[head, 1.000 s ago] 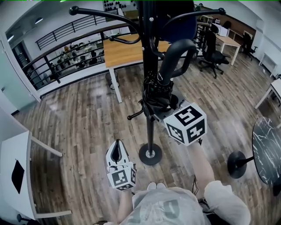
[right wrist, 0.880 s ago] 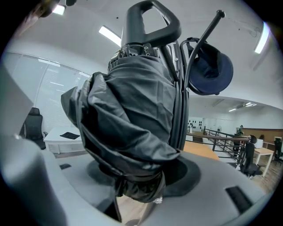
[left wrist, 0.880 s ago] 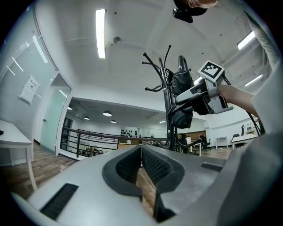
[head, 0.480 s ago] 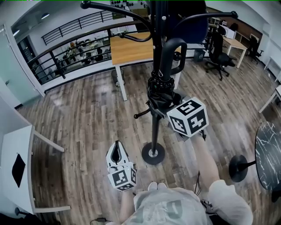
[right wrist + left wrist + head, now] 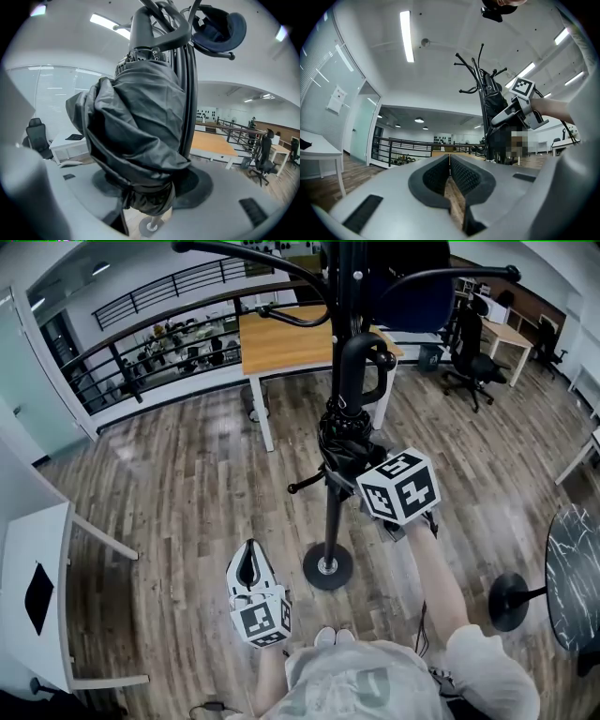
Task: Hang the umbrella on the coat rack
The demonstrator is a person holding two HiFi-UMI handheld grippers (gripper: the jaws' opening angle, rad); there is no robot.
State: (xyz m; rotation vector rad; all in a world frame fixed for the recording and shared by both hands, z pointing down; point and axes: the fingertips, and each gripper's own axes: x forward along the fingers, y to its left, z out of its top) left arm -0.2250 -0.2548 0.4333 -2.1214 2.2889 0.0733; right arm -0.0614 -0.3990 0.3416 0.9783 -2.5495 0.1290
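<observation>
The black coat rack stands on a round base in front of me, its arms spreading at the top. A folded black umbrella hangs against the pole; its curved handle hooks round a knobbed rack arm. My right gripper is shut on the bunched canopy, which fills the space between its jaws. A navy cap hangs on an upper arm. My left gripper stays low to the left of the base, shut and holding nothing. The left gripper view shows the rack and the right gripper.
A wooden table stands behind the rack, with a black railing beyond it. An office chair is at the back right. A white desk is at the left, and a dark round table at the right.
My right gripper has come down with the umbrella, and the handle now sits lower, hooked over the rack arm's knob. The left gripper has barely moved.
</observation>
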